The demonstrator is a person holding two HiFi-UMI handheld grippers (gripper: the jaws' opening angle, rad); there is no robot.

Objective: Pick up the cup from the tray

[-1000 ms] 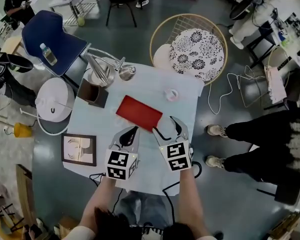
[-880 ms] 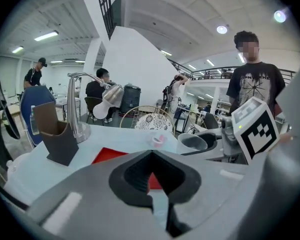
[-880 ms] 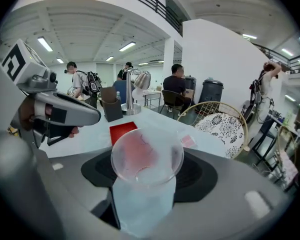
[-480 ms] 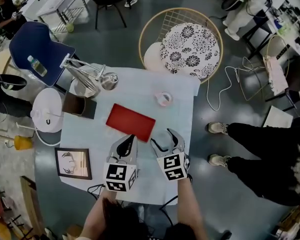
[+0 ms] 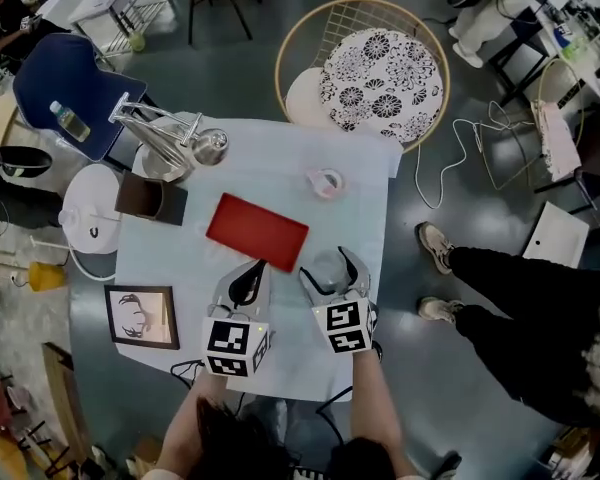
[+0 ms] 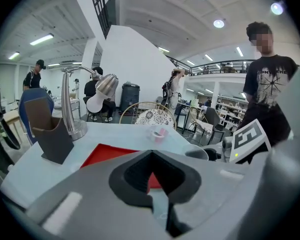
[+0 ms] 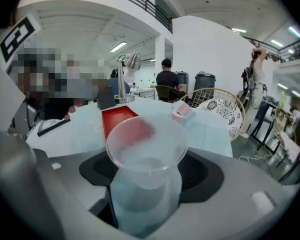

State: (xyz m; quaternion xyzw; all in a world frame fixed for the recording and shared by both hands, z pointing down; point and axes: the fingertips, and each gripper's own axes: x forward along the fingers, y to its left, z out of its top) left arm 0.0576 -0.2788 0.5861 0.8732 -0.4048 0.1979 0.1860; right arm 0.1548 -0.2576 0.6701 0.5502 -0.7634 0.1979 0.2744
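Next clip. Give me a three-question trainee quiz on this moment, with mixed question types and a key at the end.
1. True or false: the cup stands on the red tray.
2. What is between the left hand-held gripper's jaws? A) the cup B) nothing C) a spoon
3. In the head view, name the metal object at the table's far left corner.
Key:
1. False. It stands between the jaws of the right hand-held gripper, beside the tray. Those jaws have just been opening slightly.
2. B. Those jaws are together.
3. The desk lamp.
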